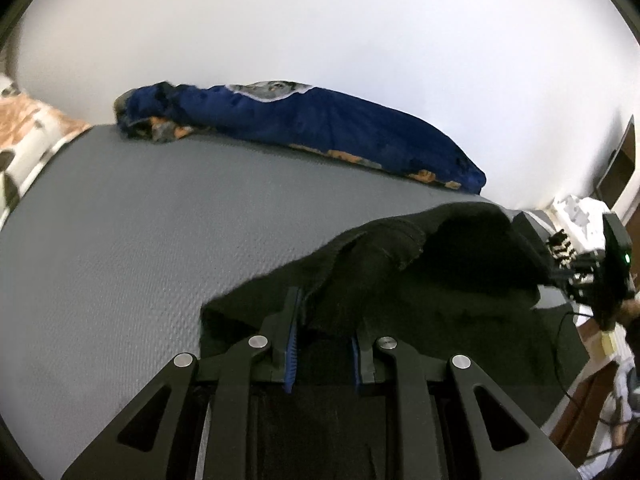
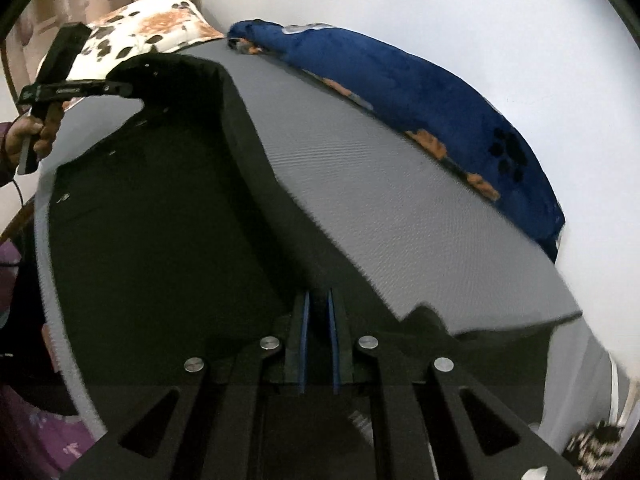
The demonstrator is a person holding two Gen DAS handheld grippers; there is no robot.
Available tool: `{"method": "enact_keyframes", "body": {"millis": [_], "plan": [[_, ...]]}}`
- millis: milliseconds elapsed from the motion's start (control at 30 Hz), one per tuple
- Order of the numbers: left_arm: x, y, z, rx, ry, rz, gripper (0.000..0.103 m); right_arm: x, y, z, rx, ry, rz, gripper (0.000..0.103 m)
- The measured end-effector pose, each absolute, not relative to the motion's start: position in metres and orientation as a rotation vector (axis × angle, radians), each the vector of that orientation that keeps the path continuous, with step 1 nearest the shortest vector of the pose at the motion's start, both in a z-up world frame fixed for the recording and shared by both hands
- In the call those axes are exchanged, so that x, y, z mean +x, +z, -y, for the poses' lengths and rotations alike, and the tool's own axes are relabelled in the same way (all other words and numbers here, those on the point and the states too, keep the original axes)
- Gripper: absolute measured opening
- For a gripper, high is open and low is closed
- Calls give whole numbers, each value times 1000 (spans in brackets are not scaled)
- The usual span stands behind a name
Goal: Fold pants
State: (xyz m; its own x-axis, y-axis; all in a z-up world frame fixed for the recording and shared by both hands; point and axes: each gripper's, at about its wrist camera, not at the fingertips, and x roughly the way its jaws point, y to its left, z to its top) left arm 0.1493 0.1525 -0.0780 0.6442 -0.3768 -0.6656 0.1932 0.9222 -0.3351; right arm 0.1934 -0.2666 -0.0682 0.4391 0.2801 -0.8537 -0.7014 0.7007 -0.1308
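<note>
Black pants [image 1: 448, 280] lie spread on a grey mattress [image 1: 140, 240]. My left gripper [image 1: 326, 320] is shut on a raised fold of the pants, with black cloth bunched between its blue pads. In the right wrist view the pants [image 2: 160, 200] stretch from the near edge to the far left, where the left gripper [image 2: 76, 88] holds one end up off the bed. My right gripper [image 2: 318, 296] is shut on the pants' near edge, its pads almost together with dark cloth between them. It shows small at the left view's right edge as the right gripper [image 1: 600, 280].
A rolled blue blanket [image 2: 420, 92] with orange trim lies along the white wall at the back of the mattress [image 2: 380, 200]. A floral pillow [image 2: 156, 20] sits at the head end. A person's hand [image 2: 28, 136] grips the left tool. Clutter and cables lie beyond the bed edge [image 1: 592, 380].
</note>
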Motion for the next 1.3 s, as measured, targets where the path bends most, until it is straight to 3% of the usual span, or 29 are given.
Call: {"method": "enact_keyframes", "body": {"millis": [400,833,933,967,1033,1067,1100,1167,1300], "plan": [[69,-94,-176,-284,-285,-850,21,77,-102,258,-468,644,-1000,7],[18,-128,-157,-33,-288,-967,22,48,-137,257,-475,619,-1060,8],[14,-126,-159,3,-300,-974,24,49,-138,258,-455,630,-1062,12],[13,-126,-160,9,-311,-981,28,50,-138,260,-429,630,-1062,15],[8,-122,-162,44,-336,-993,33,49,-136,264,-371,655,-1059,33],[6,-120,-163,59,-324,-999,42,48,-134,266,-332,664,-1053,48],[4,-116,-165,85,-273,-1007,62,47,-130,272,-277,667,-1037,53],[-3,-103,-171,97,-201,-968,72,47,-116,290,-134,661,-986,53],[-5,-64,-166,-6,-275,-889,77,51,-89,359,158,539,-888,54]]}}
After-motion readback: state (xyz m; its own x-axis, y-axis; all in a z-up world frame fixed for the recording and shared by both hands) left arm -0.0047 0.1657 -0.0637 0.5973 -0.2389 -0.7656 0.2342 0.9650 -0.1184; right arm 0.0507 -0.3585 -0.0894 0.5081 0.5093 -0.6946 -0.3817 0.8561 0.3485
